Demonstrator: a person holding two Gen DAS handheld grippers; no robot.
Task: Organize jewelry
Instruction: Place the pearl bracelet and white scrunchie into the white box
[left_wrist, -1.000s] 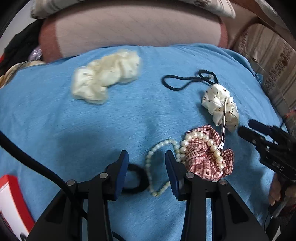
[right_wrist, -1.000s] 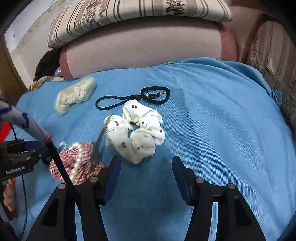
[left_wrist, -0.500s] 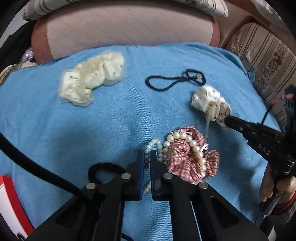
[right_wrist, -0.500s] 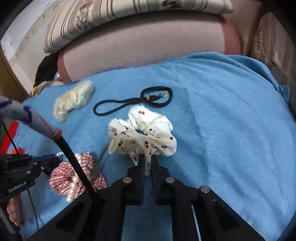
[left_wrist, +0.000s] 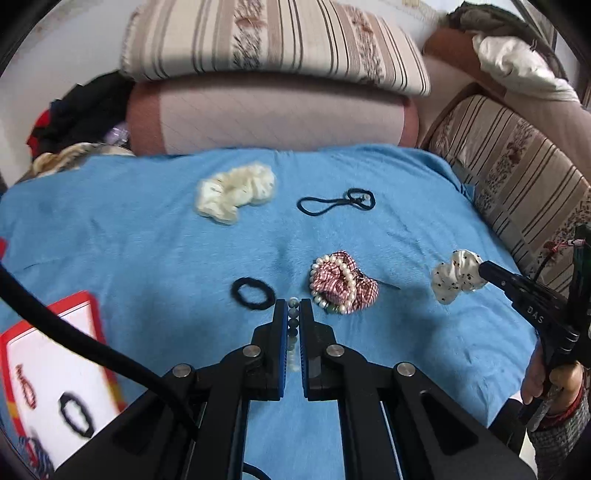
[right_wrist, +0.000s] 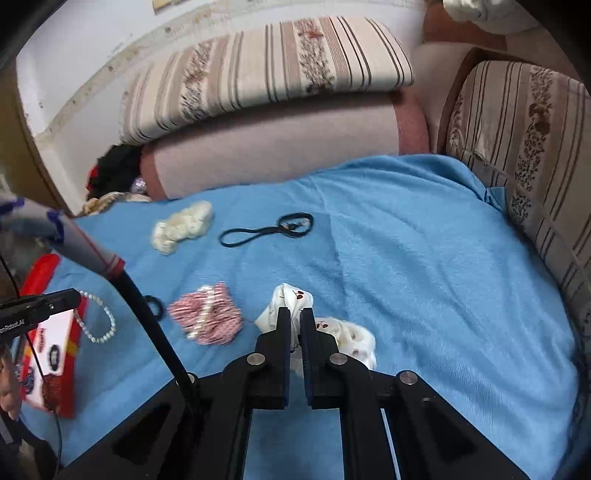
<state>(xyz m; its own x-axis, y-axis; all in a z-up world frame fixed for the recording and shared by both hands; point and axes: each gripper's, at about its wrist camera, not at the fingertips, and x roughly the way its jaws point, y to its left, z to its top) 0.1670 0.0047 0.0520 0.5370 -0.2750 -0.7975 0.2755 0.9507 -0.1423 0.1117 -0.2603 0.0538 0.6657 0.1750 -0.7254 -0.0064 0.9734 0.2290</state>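
While clenching a pearl strand (left_wrist: 293, 317), left tongs (left_wrist: 294, 312) are hanging above the blue blanket (left_wrist: 147, 258) | right tongs (right_wrist: 295, 319) are gripping the cherry-print scrunchie (right_wrist: 347, 338).

Left gripper (left_wrist: 294, 308): matte black linkage arms, silver round pivot screws, blue pads lining the inner faces of both fingers (left_wrist: 282, 332). A thick black cable (left_wrist: 74, 332) runs off its left side. Right gripper (right_wrist: 295, 317): identical build. White lettering "DAS" marks its body in the left wrist view. Hand (left_wrist: 554, 384): patterned grey knit sleeve (left_wrist: 554, 443) with red cuff edging.
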